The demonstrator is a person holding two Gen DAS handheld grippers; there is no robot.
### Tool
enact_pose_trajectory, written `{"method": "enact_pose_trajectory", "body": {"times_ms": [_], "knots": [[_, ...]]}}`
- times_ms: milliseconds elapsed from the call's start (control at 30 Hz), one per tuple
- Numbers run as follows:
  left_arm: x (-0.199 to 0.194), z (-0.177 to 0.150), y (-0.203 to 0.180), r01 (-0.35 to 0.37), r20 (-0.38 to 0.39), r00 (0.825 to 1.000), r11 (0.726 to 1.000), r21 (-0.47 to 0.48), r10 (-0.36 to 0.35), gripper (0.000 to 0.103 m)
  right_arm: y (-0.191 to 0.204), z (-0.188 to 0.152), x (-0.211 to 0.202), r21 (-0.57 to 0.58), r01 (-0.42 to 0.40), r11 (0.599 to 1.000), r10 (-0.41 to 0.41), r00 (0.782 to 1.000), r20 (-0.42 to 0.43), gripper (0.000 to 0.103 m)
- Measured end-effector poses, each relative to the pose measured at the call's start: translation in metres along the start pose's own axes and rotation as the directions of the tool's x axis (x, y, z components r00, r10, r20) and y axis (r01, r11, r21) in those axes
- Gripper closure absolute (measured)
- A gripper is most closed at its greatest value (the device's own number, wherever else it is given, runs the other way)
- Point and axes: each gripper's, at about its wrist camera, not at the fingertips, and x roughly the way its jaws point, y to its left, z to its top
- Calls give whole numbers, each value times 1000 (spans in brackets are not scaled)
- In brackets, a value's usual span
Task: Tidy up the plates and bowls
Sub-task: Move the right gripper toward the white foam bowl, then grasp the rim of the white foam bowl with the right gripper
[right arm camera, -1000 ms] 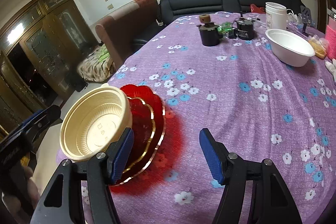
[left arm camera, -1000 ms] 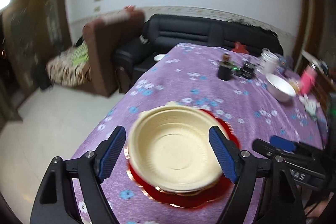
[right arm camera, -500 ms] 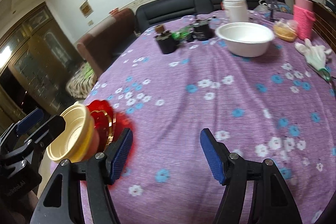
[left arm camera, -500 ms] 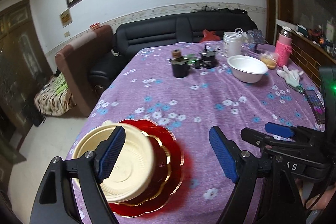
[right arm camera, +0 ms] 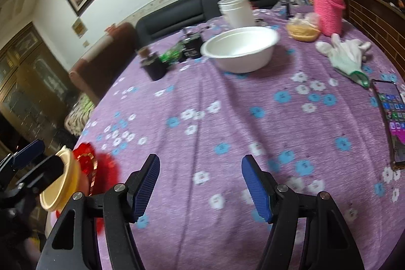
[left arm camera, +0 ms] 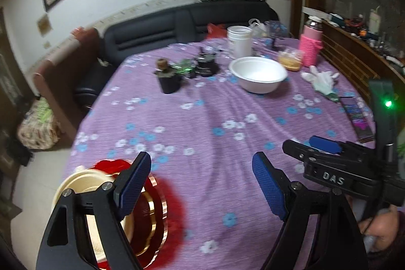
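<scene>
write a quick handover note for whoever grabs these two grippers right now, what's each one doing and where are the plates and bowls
Left gripper: open, empty, over the purple tablecloth.
Right gripper: open, empty, over the same cloth.
Cream bowl sits on the stacked red plates at the near left table edge.
White bowl stands alone at the far side, near the white tub.
Done: cream bowl and red plates stacked.
Left: probably bring the white bowl to the stack.

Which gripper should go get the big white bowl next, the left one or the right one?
Probably the right gripper. Its jaws are open and empty, and the white bowl sits almost straight ahead of it. The left gripper is open too, but sits nearer the cream bowl on the red plates.
</scene>
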Motion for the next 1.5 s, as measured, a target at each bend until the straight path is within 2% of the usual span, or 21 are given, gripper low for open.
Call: {"method": "enact_pose_trajectory", "body": {"times_ms": [100,267,333,533,733,800,967,1133,1300,1333,1500], "knots": [[7,19,-2,40,-17,999,999,4,-40,21,-21,10,1,40,35,999,-35,999,13,31],[18,45,-7,12,6,1000,999,34,-12,21,-58,28,-1,126,74,989,-79,996,38,32],[25,55,-9,29,3,1000,999,36,-29,21,-69,36,-1,153,83,985,-91,995,47,32],[65,107,-5,109,-76,991,993,-36,-111,21,-91,69,6,189,115,975,-134,987,93,32],[120,153,-1,124,-124,983,986,-110,-138,21,-109,107,34,303,42,952,-87,987,135,31],[140,159,2,162,-139,973,973,-165,-185,21,-113,117,47,346,4,938,-61,986,153,31],[185,155,3,222,-196,942,944,-244,-272,22,-116,130,80,371,-50,927,-16,985,173,31],[222,151,1,222,-216,935,938,-265,-282,22,-113,128,107,322,-52,945,-2,987,163,32],[258,152,-5,223,-232,924,919,-325,-306,22,-115,133,115,298,-83,951,37,987,157,54],[264,152,-7,228,-232,920,914,-336,-315,22,-115,134,116,291,-83,953,40,987,153,66],[287,156,-24,248,-247,908,908,-337,-340,22,-114,130,124,296,-84,951,51,992,120,77]]}}
